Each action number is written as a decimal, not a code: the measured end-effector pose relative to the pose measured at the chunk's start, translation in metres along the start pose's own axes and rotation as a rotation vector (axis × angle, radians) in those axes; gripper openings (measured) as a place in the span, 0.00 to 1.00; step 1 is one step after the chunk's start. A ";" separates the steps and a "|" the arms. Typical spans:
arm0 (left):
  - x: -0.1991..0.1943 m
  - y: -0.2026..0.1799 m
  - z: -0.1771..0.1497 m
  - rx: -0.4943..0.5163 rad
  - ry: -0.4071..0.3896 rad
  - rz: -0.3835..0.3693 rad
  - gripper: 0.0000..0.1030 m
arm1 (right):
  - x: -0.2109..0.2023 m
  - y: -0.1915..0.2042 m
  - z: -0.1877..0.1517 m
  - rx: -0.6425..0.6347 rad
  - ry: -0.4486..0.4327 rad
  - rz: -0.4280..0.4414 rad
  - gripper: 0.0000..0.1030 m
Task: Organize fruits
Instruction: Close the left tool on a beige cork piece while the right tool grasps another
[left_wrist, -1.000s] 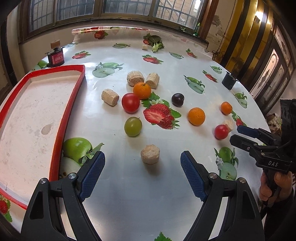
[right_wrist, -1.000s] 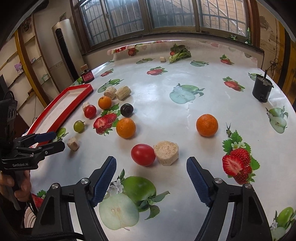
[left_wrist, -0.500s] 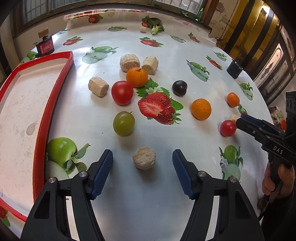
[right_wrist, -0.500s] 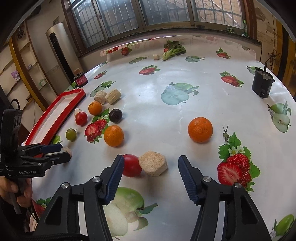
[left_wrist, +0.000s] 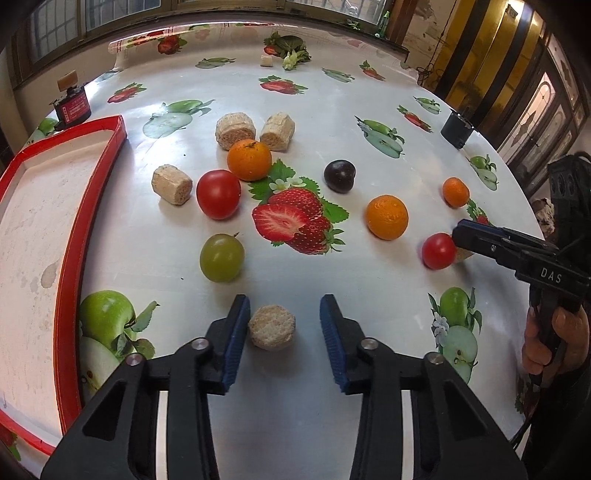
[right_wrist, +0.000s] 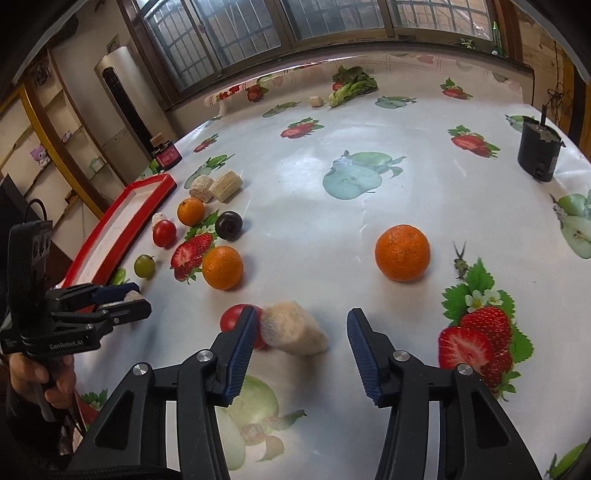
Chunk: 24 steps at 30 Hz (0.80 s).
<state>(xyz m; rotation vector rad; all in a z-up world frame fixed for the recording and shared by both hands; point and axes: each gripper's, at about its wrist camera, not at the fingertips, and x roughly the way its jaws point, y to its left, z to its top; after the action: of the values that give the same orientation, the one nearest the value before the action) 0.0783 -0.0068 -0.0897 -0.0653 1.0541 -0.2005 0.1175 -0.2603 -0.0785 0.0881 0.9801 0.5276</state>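
My left gripper (left_wrist: 283, 328) is open around a beige cork-like puck (left_wrist: 271, 327); the left pad touches it, the right pad stands apart. Beyond it lie a green grape-like fruit (left_wrist: 221, 257), a red tomato (left_wrist: 218, 194), an orange (left_wrist: 249, 160), a dark plum (left_wrist: 340, 176) and another orange (left_wrist: 387, 217). My right gripper (right_wrist: 301, 345) is open around a second beige puck (right_wrist: 291, 328), with a small red tomato (right_wrist: 232, 321) behind its left finger. A third orange (right_wrist: 402, 252) lies ahead of it.
A red-rimmed tray (left_wrist: 70, 236) lies at the left of the fruit-print tablecloth. Three more beige pucks (left_wrist: 236, 129) sit near the far fruit. A black cup (right_wrist: 538, 151) stands far right, a small red box (left_wrist: 72, 107) far left, leafy greens (right_wrist: 352, 88) at the back.
Both grippers have moved forward and down over their pucks. Both have narrowed; the left pad now touches its puck. The right puck has tipped against the red tomato.
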 end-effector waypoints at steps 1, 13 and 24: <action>0.000 0.001 -0.001 -0.002 -0.003 -0.006 0.27 | 0.003 -0.002 0.002 0.018 0.004 0.027 0.50; -0.005 0.006 -0.009 -0.036 -0.009 -0.067 0.21 | -0.010 0.000 -0.007 0.062 -0.006 0.039 0.39; -0.017 0.007 -0.013 -0.039 -0.035 -0.089 0.21 | -0.002 0.022 -0.022 -0.082 0.056 -0.072 0.33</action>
<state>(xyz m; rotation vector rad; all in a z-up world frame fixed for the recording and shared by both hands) 0.0598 0.0036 -0.0828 -0.1503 1.0216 -0.2590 0.0904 -0.2454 -0.0821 -0.0355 1.0111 0.5056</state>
